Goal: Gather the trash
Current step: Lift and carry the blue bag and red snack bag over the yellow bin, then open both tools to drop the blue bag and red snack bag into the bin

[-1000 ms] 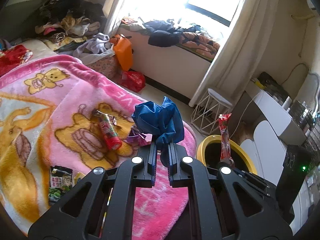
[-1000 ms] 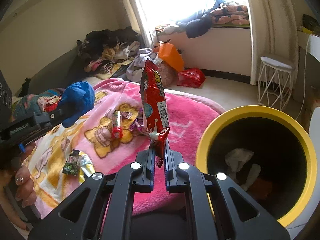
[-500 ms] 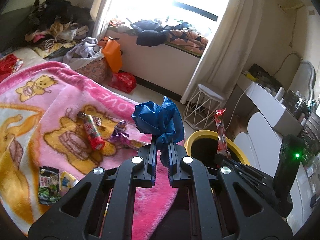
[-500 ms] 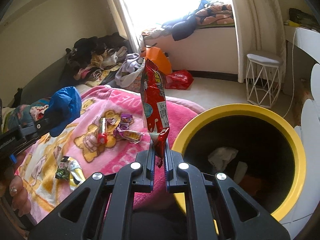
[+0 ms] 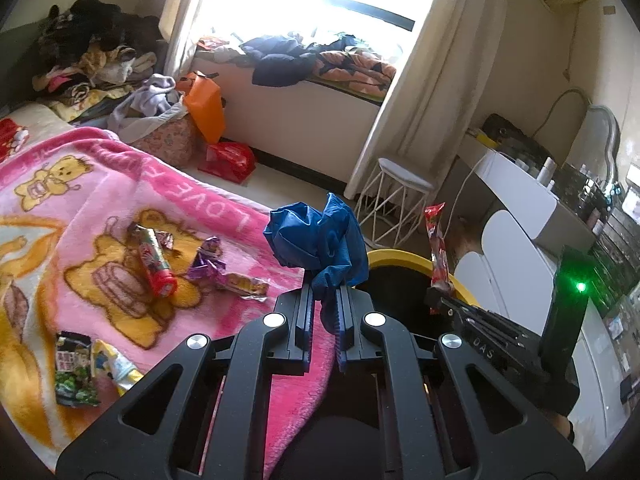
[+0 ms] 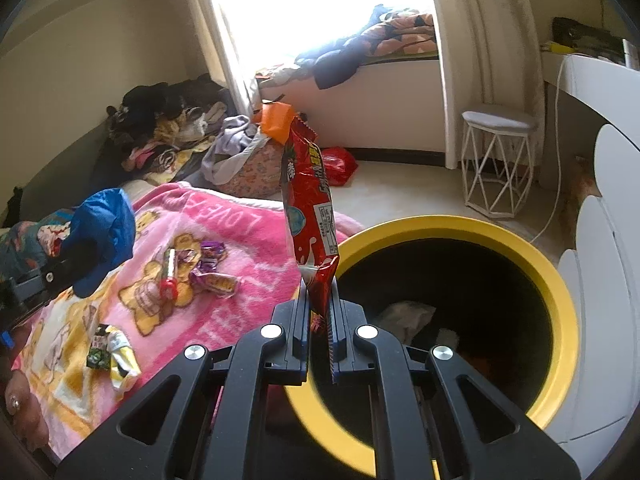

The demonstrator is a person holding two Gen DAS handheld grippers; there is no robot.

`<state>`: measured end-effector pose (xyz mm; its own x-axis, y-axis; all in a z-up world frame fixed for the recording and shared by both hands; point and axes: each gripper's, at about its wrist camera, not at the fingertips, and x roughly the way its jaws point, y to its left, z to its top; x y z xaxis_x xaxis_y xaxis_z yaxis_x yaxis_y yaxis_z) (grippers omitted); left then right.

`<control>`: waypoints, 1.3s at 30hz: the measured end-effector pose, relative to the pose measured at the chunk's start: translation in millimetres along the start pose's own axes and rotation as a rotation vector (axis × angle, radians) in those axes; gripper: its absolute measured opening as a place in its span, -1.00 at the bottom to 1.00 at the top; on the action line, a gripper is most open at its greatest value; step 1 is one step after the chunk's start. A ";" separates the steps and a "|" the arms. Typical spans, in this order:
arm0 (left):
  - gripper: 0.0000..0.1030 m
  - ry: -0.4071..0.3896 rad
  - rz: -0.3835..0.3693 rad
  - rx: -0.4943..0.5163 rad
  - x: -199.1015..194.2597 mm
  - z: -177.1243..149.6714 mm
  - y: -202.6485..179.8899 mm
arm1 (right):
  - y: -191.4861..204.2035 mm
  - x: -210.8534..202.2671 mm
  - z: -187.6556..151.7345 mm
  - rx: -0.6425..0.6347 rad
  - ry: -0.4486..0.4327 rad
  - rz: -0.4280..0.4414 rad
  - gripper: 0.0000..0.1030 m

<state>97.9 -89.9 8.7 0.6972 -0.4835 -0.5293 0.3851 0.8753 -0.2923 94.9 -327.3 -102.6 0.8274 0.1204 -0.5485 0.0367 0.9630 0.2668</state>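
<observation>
My left gripper is shut on a crumpled blue plastic bag, held over the pink blanket's edge beside the yellow bin. My right gripper is shut on an upright red snack wrapper, right at the near rim of the yellow bin. White crumpled trash lies inside the bin. In the left wrist view the right gripper and its red wrapper hang over the bin. Loose wrappers remain on the blanket: a red tube, a purple wrapper, a green packet.
The pink bear blanket covers the bed at left. A white wire stool and a white desk stand beyond the bin. A red bag and an orange bag sit on the floor by piled clothes. A hand shows at lower left.
Both grippers have swung right toward the yellow bin, still holding their items. The bin now fills more of the right wrist view and the blanket has slid left.
</observation>
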 end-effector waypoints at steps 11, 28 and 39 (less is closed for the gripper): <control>-0.90 0.040 -0.033 0.062 23.1 -6.9 -29.9 | -35.4 6.9 -2.0 0.074 0.044 -0.058 -0.85; -0.89 0.138 -0.082 0.158 76.7 -18.9 -75.8 | -86.1 19.1 -11.7 0.214 0.141 -0.097 -0.85; -0.73 0.233 -0.119 0.141 115.4 -29.8 -81.6 | -109.9 22.1 -17.7 0.333 0.183 -0.113 -0.49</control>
<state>128.9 -217.0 -52.2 0.4911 -0.5552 -0.6713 0.5471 0.7962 -0.2582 99.2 -426.3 -158.1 0.6953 0.0877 -0.7133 0.3265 0.8456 0.4223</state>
